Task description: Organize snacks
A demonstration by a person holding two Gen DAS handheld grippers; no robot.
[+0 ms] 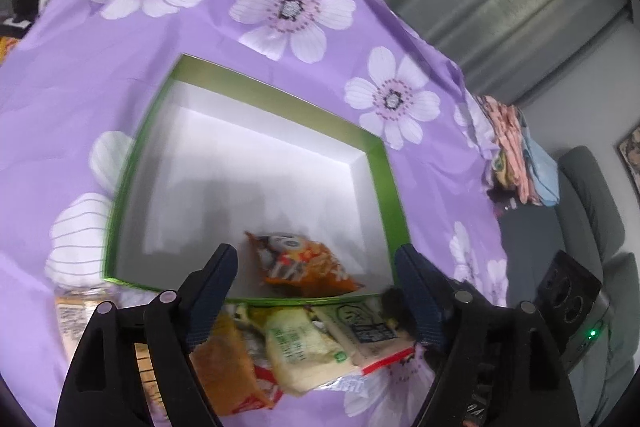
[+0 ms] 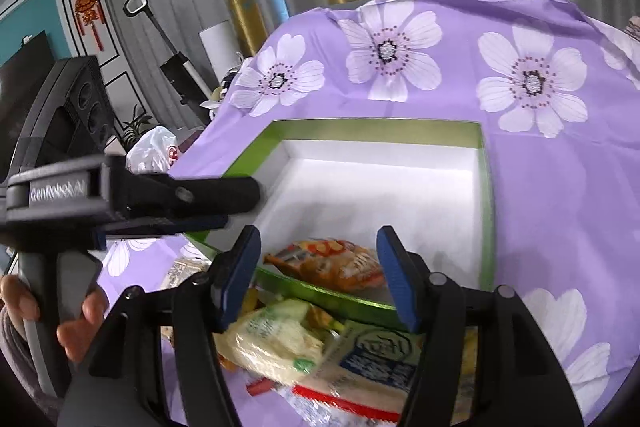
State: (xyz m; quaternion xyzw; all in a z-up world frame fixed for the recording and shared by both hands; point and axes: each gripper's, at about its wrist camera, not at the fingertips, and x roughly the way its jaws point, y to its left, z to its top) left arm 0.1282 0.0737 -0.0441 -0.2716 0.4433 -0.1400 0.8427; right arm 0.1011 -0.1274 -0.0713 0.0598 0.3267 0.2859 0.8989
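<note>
- A green-rimmed box point(image 1: 256, 163) with a white inside lies open on a purple flowered cloth point(image 1: 100, 75); everything below is placed against this box.
- One orange snack packet point(image 1: 300, 261) lies inside the box, on its floor close to the near wall; the rest of the floor is bare white.
- Just outside the near wall, on the cloth, sits a loose heap of snacks: a pale yellow-green packet point(image 1: 304, 351), a cream carton with dark lettering and a red edge point(image 1: 362, 335), and an orange packet point(image 1: 228, 359) at the left end.
- The left gripper point(image 1: 316, 267) hangs over the near wall with its jaws spread wide; nothing sits between its pads, and the orange packet in the box lies below the gap, apart from both.
- The right gripper point(image 2: 318, 267) is over the same near edge, jaws parted and gripping nothing; the heap lies beneath it.
- From the right wrist view, the left gripper's fingers point(image 2: 192, 195) reach over the box's left wall, and a hand point(image 2: 60, 311) grips its handle.
</note>
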